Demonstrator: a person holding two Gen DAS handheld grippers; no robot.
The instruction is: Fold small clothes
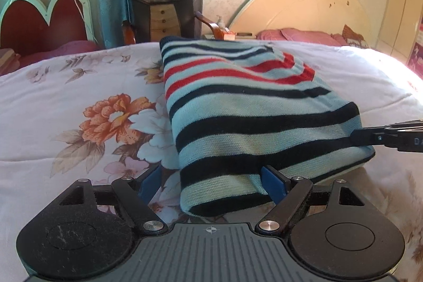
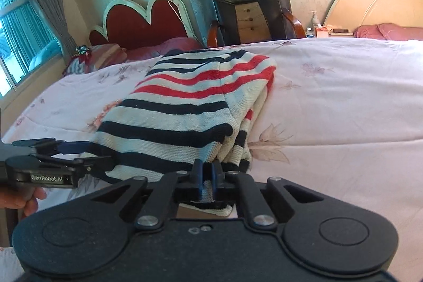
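Observation:
A folded knit sweater (image 1: pixel 238 110) with pale, navy and red stripes lies on the floral quilt (image 1: pixel 79 97). My left gripper (image 1: pixel 211 171) stands open wide astride the sweater's near left corner; its left blue finger (image 1: pixel 150 184) is clear of the cloth and the right one rests against the fabric. In the right wrist view the sweater (image 2: pixel 185 110) runs away from me, and my right gripper (image 2: pixel 207 168) is shut on its near edge, with striped knit pinched between the blue pads. The right gripper (image 1: pixel 354 136) also enters the left wrist view from the right. The left gripper (image 2: pixel 97 152) shows at the sweater's left corner.
The quilt (image 2: pixel 330 102) spreads wide to both sides of the sweater. Beyond it stand a red heart-shaped headboard (image 1: pixel 39 23), a black chair (image 1: pixel 161 9), a cream round headboard (image 1: pixel 304 7) and pink pillows (image 1: pixel 298 35). A person's hand (image 2: pixel 26 200) holds the left gripper.

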